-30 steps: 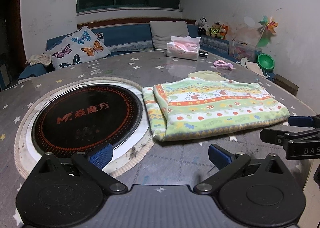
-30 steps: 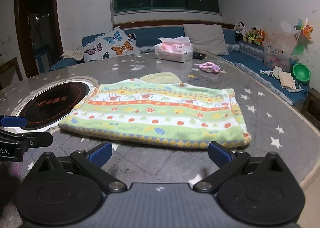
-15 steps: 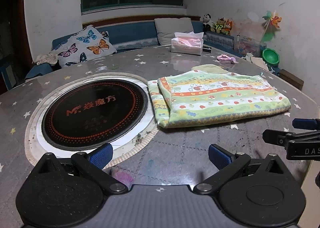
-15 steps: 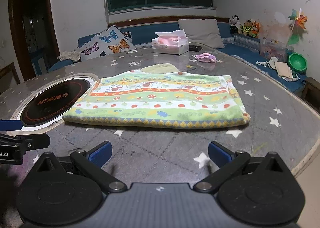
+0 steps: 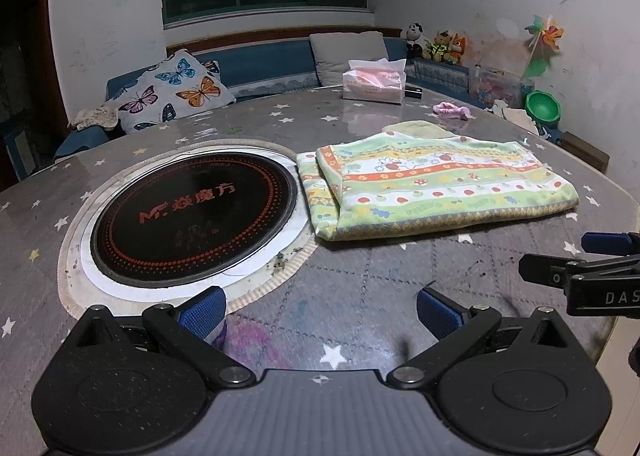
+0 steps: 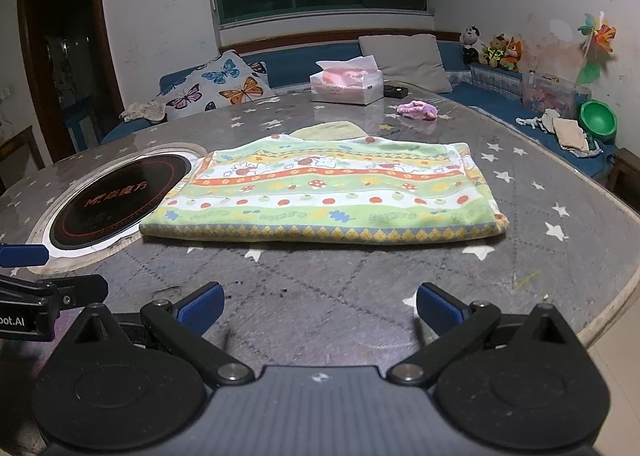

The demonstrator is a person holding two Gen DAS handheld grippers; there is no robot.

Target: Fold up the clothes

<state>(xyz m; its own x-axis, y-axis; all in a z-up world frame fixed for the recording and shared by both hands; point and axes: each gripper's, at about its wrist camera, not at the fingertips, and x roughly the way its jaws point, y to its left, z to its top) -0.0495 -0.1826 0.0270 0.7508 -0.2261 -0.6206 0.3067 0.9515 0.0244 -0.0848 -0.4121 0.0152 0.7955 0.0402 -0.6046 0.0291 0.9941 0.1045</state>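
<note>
A folded green, white and orange patterned garment [image 5: 436, 186] [image 6: 324, 196] lies flat on the round star-printed table [image 5: 360, 288] [image 6: 520, 256]. A pale yellow piece sticks out from under its far edge. My left gripper [image 5: 320, 308] is open with nothing between its blue pads, held back near the table's front, short of the garment's left end. My right gripper [image 6: 319, 306] is open too and holds nothing, in front of the garment's near edge. Each gripper shows at the other view's side edge.
A black round cooktop [image 5: 192, 212] is set into the table left of the garment. At the far side stand a tissue box [image 5: 374, 84] and a small pink cloth [image 5: 450, 111]. Behind the table runs a blue bench with cushions and toys.
Both grippers have drawn back from the garment toward the table's front edge and a little upward; the garment looks smaller and has not moved. Both stayed open.
</note>
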